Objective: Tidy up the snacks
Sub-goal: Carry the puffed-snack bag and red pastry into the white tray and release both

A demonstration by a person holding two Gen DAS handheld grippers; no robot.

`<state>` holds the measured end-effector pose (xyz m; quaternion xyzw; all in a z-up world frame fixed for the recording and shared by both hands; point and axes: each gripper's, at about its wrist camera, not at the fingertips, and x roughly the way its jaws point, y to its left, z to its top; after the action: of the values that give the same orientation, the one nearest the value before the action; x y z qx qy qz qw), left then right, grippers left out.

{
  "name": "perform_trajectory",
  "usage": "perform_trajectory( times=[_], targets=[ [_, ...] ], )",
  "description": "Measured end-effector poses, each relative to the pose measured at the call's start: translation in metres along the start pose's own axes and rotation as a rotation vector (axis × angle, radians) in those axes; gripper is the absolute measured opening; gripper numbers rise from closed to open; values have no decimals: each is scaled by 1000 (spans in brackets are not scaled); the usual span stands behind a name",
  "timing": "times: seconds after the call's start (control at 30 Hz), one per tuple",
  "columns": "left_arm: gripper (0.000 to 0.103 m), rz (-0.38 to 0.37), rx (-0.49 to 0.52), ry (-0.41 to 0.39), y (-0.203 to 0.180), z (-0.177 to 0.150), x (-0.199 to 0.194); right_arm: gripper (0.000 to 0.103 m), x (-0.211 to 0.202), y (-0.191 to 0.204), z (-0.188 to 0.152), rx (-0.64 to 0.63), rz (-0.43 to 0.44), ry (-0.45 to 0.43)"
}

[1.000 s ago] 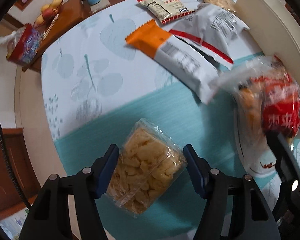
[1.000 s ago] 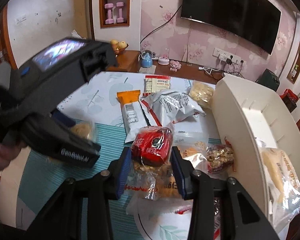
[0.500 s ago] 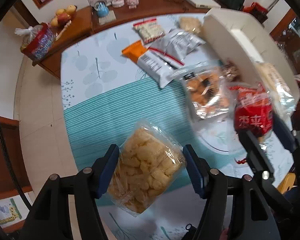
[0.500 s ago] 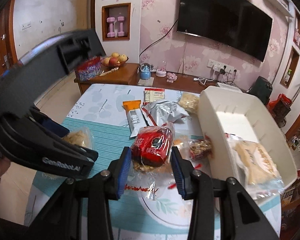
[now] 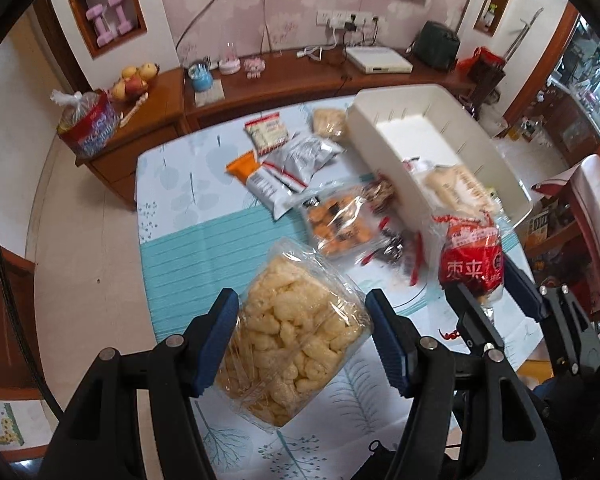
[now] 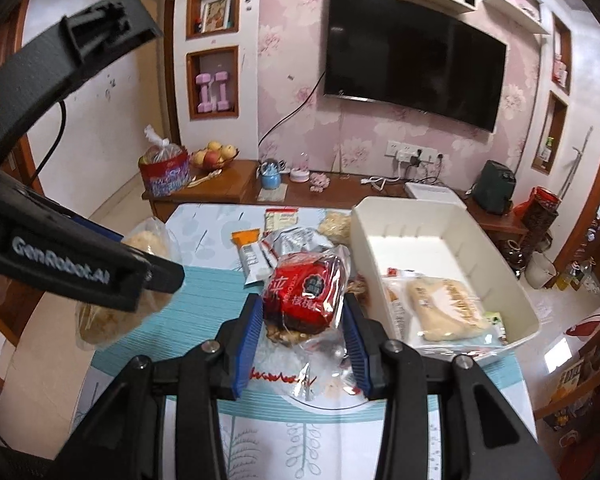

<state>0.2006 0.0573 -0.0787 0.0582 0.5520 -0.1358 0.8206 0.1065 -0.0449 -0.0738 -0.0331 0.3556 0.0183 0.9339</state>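
Both packs hang clear above the table beside the bin [image 6: 440, 248]. The left gripper [image 5: 302, 330] clamps the puffs [image 5: 296, 332]; the right gripper [image 6: 302, 334] pinches the red pack [image 6: 304, 288]. Each should clear the bin's near wall before release.

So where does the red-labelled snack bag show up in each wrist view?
Left wrist: red-labelled snack bag at right of centre, held in the right gripper.
Right wrist: low at centre, between that gripper's fingers.
Shared landmark: white bin, beside the bag.
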Motion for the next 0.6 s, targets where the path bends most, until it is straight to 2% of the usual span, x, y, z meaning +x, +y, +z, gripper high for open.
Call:
perform_trajectory(
  times=[0.33,0.6],
  targets=[
    [64,-40,3,-60,-31,3,-34,40,-21,-41,2,44,-25,7],
    [64,-38,-26,-112,-79,28,-40,40,-22,-99,9,54,-24,-5]
  ],
)
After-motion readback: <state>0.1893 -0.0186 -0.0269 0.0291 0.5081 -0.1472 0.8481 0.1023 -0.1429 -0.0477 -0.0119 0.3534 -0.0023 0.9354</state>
